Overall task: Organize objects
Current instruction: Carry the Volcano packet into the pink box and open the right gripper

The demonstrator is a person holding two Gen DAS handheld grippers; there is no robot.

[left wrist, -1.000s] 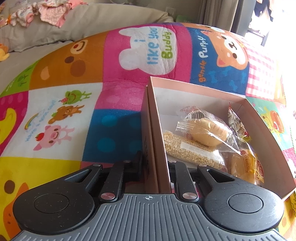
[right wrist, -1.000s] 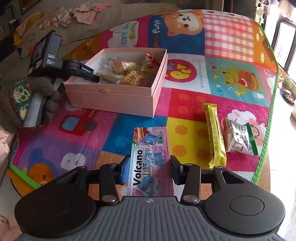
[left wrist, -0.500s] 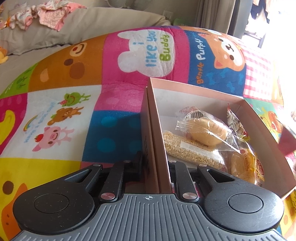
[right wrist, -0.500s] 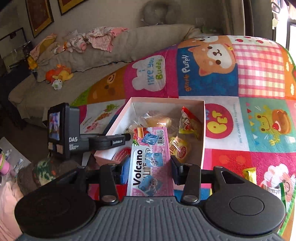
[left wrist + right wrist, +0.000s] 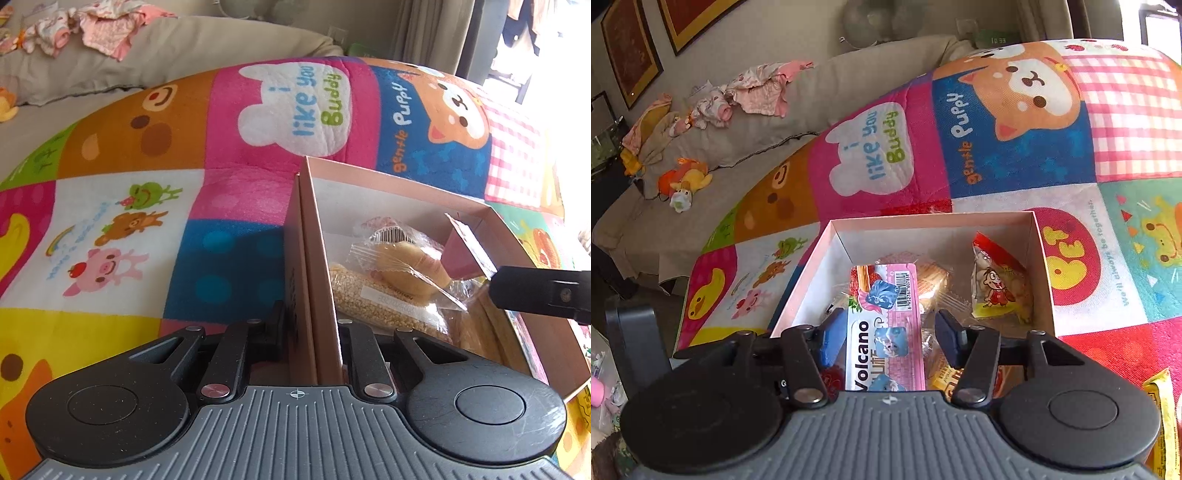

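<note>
A: Opening now, the right gripper (image 5: 884, 334) hangs over the pink box (image 5: 827, 251). Its jaws are parting around the Volcano pack (image 5: 886, 325); the left pad touches the pack's edge, the right pad stands clear.

B: State of the left gripper (image 5: 312, 332)?

A: Clamped on the box's near wall, one finger outside, one inside. It steadies the box on the quilt (image 5: 229, 192).

B: Progress?

A: Partly done. Already in the box: a bun (image 5: 406, 266), a grain bar (image 5: 373, 299), a red cartoon pack (image 5: 997, 284) and a yellow pack (image 5: 942, 380). The Volcano pack is above them, at the point of release. Outside the box, a yellow bar (image 5: 1160, 406) lies on the quilt at the right edge of the right view; other items may be out of frame.

B: Change from the earlier frames?

A: A second ago the right gripper held the Volcano pack tight over the quilt, well short of the box, with the yellow bar and a white pack beside it. Since then it has carried the pack over the box. The left gripper's clamp is unchanged.
</note>
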